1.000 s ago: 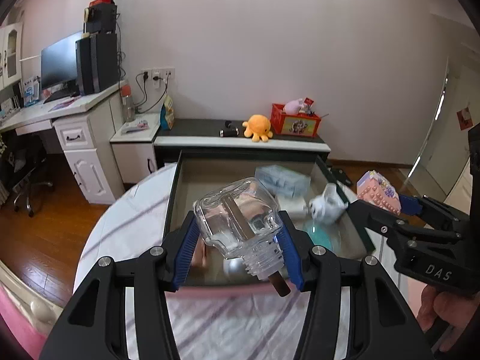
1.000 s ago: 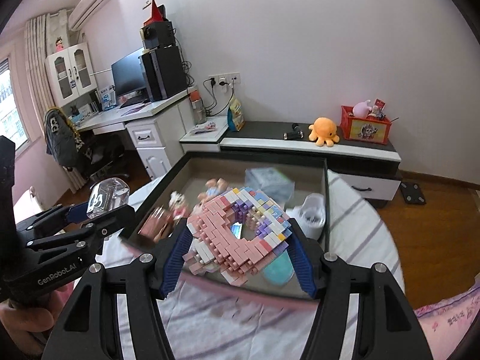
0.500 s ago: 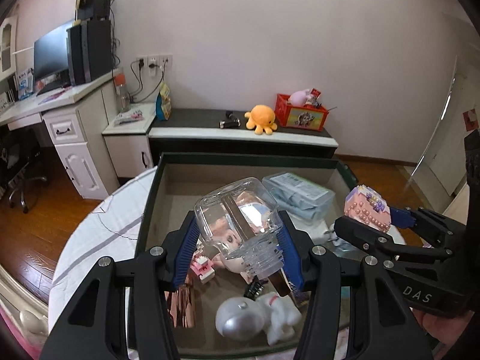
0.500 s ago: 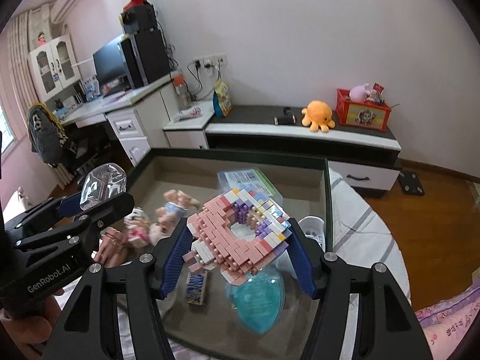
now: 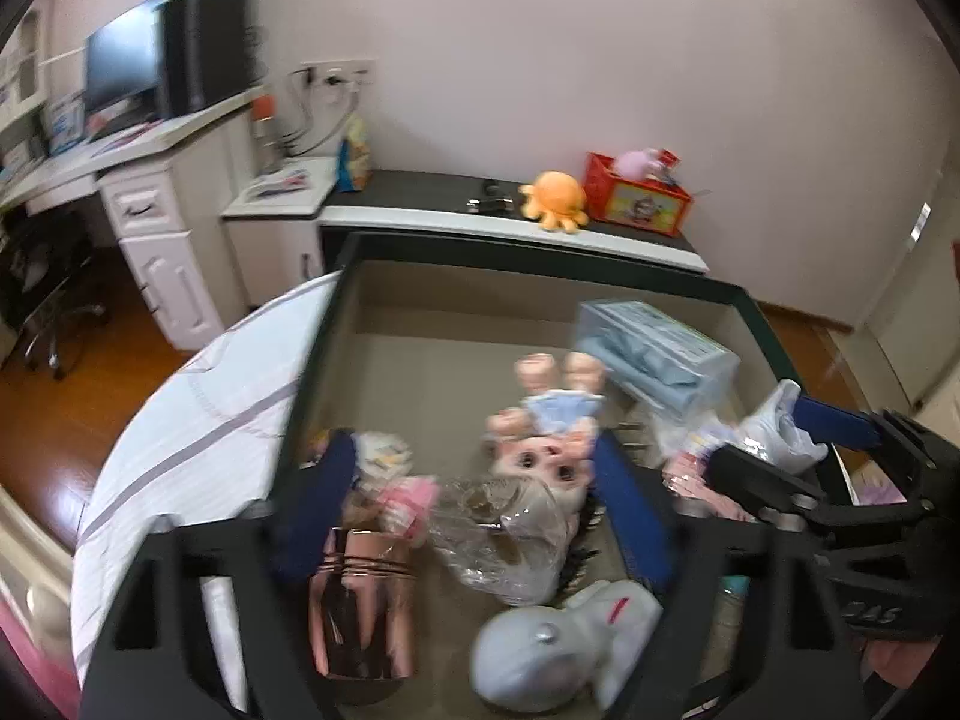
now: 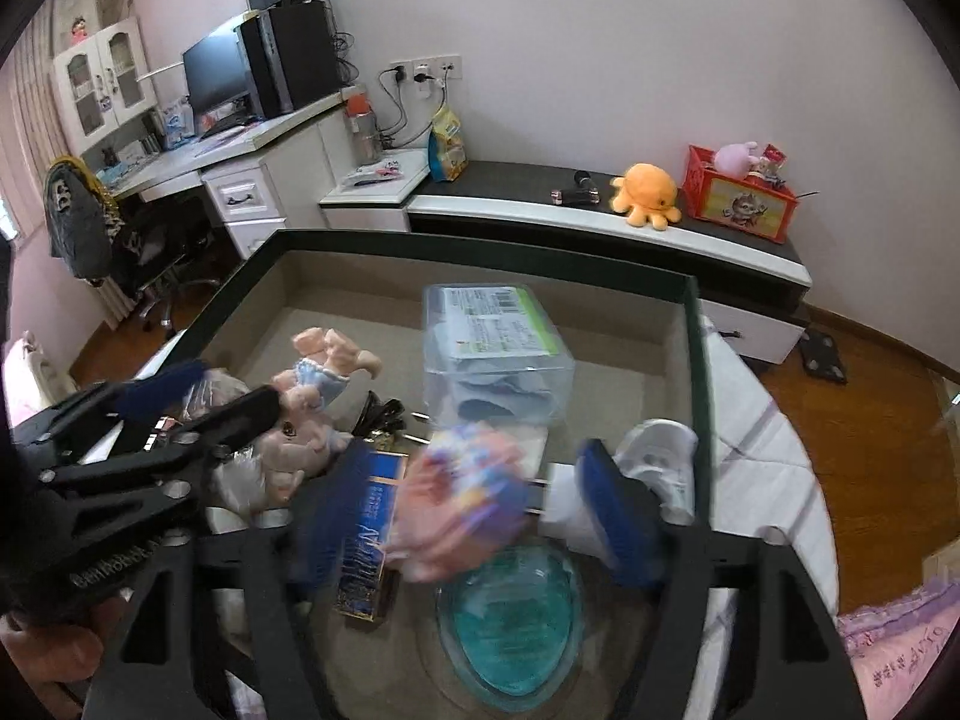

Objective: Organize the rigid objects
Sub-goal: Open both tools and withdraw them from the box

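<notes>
Box's (image 6: pixel 695 360) far-left floor lies bare; toys (image 5: pixel 543 438) crowd the rest.

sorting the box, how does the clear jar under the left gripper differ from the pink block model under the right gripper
The clear jar is see-through and smooth; the pink block model is opaque, built of small pink and purple bricks. The clear jar lies beside a copper-coloured cup and a doll; the pink block model is above a teal dish. Both are blurred, between opening jaws with gaps to the pads, inside the box.
</notes>
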The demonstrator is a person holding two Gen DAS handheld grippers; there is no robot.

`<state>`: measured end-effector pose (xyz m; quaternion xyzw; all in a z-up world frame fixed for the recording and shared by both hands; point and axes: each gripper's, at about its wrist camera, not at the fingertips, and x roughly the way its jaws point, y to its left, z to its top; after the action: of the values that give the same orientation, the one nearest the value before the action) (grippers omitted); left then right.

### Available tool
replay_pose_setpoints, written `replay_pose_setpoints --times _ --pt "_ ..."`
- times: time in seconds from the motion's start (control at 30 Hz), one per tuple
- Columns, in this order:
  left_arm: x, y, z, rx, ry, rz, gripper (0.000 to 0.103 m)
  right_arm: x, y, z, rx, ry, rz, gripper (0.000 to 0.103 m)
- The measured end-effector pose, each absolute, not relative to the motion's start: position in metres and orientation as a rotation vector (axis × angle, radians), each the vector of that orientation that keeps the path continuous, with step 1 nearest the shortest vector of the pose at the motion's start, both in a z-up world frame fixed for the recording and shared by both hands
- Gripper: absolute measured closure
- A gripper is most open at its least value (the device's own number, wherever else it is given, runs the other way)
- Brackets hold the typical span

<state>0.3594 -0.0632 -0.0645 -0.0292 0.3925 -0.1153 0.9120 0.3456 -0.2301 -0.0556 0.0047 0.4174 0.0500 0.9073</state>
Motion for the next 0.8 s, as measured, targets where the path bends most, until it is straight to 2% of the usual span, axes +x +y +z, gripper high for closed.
replay_pose_setpoints --times 0.03,0.07,0.17,0.47,0.8 --pt "0.355 -0.059 -0.062 -0.075 0.800 -0.240 0.008 0.344 -0.234 -0.055 0.029 0.865 0.108 0.001" --pt "0.351 -0.055 -0.059 -0.092 0.784 -0.242 0.007 0.343 -0.236 -0.054 0.042 0.865 0.113 0.000" --pt "0.338 -0.049 -0.048 -0.077 0.744 -0.204 0.000 0.335 -0.240 -0.050 0.085 0.861 0.136 0.000" --pt "0.295 -0.044 -0.016 0.051 0.636 -0.038 0.000 0.310 -0.246 -0.036 0.247 0.855 0.135 0.000" --pt "0.214 -0.034 0.022 0.042 0.528 -0.060 0.000 0.208 -0.230 0.026 0.134 0.630 0.049 0.000"
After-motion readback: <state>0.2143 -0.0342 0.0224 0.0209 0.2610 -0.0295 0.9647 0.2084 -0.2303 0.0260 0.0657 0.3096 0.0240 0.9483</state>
